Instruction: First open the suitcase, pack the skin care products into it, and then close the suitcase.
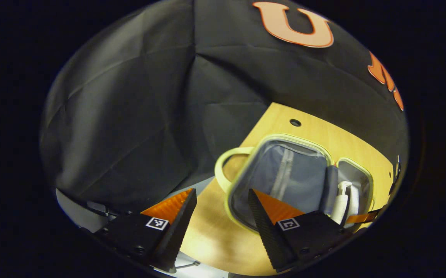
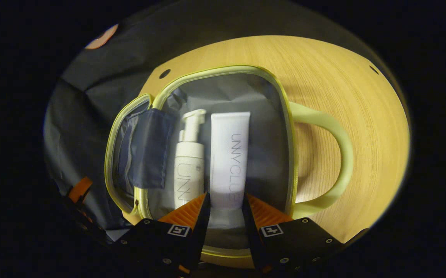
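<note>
The small suitcase [image 2: 223, 70] with a yellow-green rim lies open on the wooden table, grey lining up. Inside it, a white pump bottle [image 2: 188, 166] lies beside a white tube [image 2: 229, 154]. My right gripper [image 2: 225, 200] is shut on the tube's near end, a finger pressing each side, low over the case. In the left gripper view the open suitcase [image 1: 284, 137] sits ahead and to the right, with the pump bottle [image 1: 342, 200] in its far half. My left gripper [image 1: 221, 197] hangs open above the table's edge, nothing between its fingers.
The case's pale handle [image 2: 338, 154] loops out over the wooden table [image 2: 342, 77]. A navy fabric flap [image 2: 146, 150] folds across the hinge between the two halves. The booth's black cloth hangs close behind the table. A hole [image 1: 295, 122] marks the tabletop.
</note>
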Tool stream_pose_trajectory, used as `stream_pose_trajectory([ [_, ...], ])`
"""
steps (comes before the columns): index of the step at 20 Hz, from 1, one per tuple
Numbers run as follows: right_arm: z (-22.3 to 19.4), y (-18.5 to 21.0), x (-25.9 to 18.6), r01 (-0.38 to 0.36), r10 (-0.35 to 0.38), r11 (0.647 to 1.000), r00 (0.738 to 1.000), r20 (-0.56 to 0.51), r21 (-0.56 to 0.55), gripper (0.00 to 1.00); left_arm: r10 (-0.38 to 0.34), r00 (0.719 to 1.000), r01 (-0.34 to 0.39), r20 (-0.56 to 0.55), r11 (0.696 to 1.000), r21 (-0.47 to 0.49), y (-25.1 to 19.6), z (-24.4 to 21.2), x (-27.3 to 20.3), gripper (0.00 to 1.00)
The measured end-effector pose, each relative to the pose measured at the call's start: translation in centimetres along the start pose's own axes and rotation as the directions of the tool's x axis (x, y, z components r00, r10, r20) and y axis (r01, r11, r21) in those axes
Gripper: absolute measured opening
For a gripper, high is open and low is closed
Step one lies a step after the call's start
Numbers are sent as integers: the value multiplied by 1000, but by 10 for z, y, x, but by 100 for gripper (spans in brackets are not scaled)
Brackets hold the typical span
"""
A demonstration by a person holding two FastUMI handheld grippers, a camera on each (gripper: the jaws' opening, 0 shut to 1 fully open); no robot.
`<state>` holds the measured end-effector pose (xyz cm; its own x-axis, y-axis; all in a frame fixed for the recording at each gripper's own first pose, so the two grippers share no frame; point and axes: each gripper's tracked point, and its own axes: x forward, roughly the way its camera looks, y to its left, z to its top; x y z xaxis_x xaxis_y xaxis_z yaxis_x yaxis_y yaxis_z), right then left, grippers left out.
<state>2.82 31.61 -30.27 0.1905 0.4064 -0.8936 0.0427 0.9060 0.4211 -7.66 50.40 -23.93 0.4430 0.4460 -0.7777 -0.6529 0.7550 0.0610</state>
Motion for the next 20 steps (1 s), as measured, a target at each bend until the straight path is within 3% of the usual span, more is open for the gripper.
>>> stream_pose_trajectory([
  [3,-1,0,0,9,-10,1000,1000,12,17,52,27,1000,-27,8,998,-55,15,4,14,87],
  [8,2,2,-10,16,-18,999,997,69,39,56,-126,992,126,7,987,-99,3,23,51,91],
  [9,3,4,-14,-2,-3,999,996,85,54,50,-134,991,133,-2,986,-101,3,22,61,91],
  [11,10,0,-28,-17,8,998,991,135,68,66,-147,988,141,-44,984,-108,0,14,82,91],
  [15,29,-9,-64,-18,-2,997,960,282,71,78,-195,977,179,-86,970,-165,-3,9,105,91],
  [16,33,-14,-74,-8,-15,998,948,319,69,83,-222,970,199,-99,959,-201,-7,7,109,91],
  [17,37,-17,-84,0,-23,998,934,356,65,80,-233,966,200,-115,949,-243,-8,1,116,91],
  [18,39,-23,-94,11,-35,998,922,386,63,88,-255,959,210,-126,934,-290,-7,1,122,91],
  [20,43,-33,-111,41,-61,998,897,438,56,91,-318,938,244,-136,887,-392,-8,1,124,91],
])
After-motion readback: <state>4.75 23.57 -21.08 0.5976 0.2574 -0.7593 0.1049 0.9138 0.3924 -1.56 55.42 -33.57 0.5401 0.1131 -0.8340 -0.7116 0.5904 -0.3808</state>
